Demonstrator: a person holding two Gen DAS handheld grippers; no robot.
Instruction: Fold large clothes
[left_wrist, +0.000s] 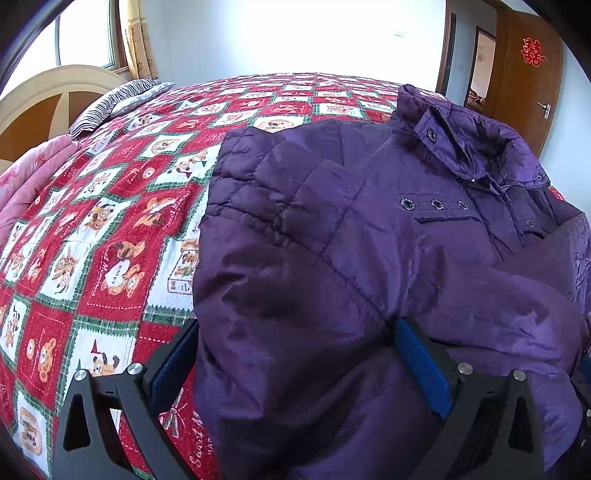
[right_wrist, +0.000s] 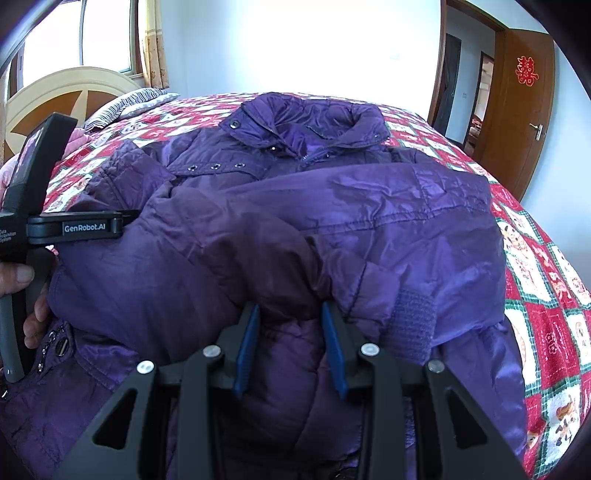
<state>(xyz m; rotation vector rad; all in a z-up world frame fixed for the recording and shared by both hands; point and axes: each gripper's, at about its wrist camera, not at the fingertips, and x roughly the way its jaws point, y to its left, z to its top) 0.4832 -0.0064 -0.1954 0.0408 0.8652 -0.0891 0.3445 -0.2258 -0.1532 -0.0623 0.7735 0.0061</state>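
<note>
Left wrist view: the purple jacket (left_wrist: 369, 258) lies on the bed (left_wrist: 110, 221), collar toward one o'clock, with a pillow (left_wrist: 114, 103) far off at ten o'clock. The left tool (left_wrist: 295, 354) stands wide, its blue pads on either side of a thick fold of the jacket's near edge; whether they press it cannot be told. If they only flank the padding, the slippery shell could slide out on a lift.

Right wrist view: the jacket (right_wrist: 295, 221) fills the middle, a sleeve folded across its chest. The right tool (right_wrist: 290, 343) is narrowed, pinching a bunched ridge of fabric at six o'clock. The left tool's body (right_wrist: 40, 206) and the hand (right_wrist: 26, 291) sit at nine o'clock. An uneven pull between the two could spill the folded sleeve.
</note>
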